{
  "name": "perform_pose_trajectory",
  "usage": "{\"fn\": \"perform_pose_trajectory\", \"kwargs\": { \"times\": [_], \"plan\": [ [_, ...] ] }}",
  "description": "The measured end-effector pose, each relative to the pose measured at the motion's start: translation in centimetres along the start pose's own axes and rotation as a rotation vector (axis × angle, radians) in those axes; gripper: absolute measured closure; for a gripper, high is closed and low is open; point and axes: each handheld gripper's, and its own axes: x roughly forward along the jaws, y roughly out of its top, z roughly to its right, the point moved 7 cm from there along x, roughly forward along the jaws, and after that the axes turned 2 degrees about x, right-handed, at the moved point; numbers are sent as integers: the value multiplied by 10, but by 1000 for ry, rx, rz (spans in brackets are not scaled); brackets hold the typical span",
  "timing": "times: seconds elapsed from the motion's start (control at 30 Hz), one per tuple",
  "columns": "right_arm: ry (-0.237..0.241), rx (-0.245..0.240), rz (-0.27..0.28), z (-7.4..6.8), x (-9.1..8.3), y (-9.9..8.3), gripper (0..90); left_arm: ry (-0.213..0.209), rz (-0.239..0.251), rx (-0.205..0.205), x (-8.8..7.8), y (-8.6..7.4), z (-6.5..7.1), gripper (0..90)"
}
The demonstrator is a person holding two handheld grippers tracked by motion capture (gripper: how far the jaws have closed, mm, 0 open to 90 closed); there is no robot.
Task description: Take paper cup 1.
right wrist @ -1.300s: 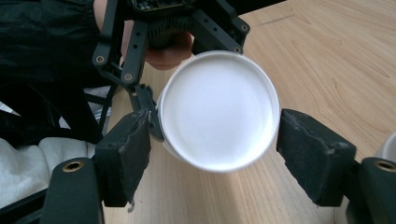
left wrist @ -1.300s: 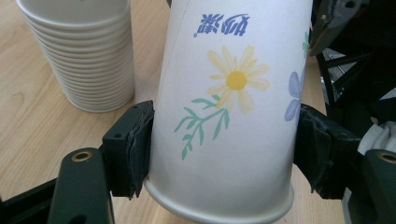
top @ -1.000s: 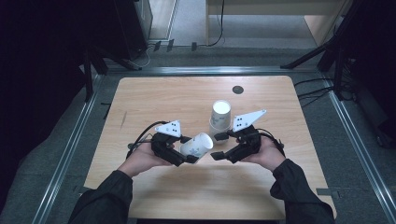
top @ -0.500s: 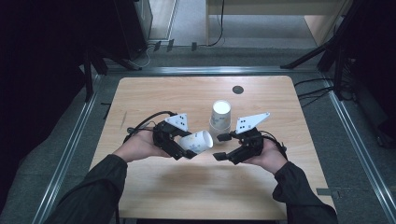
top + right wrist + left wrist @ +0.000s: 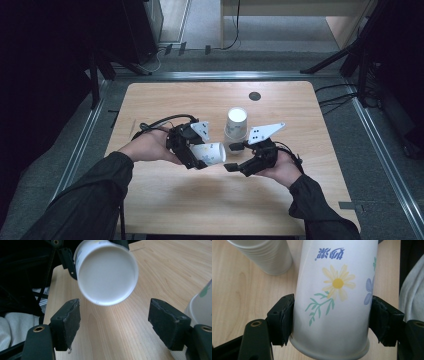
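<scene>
High view gives us both grippers over the worktop (image 5: 150,100): our left gripper (image 5: 192,150) clamps a flowered paper cup (image 5: 210,152) on its side near the cup stack (image 5: 236,122). Right gripper view adds the cup's open mouth facing our right gripper (image 5: 115,322), jaws apart, empty.

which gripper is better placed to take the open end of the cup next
Right. The right gripper has its jaws open and empty, and the cup, clamped sideways in the left gripper, points its open mouth straight at it, just ahead of the jaws. The stack stands apart behind.
</scene>
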Motion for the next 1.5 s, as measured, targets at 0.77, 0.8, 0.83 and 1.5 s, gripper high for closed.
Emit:
{"fn": "perform_pose_trajectory", "kwargs": {
  "times": [0.77,0.8,0.83,1.5],
  "plan": [
    [39,-14,16,-10,27,9,258,-46,-127,60,14,2,4,281],
    [43,-10,13,-11,27,9,259,-46,-128,62,14,2,4,281],
    [43,-13,9,-11,29,9,259,-45,-126,61,14,3,5,281],
    [71,-34,-20,-17,34,9,345,-48,-116,88,14,2,8,280]
  ]
}}
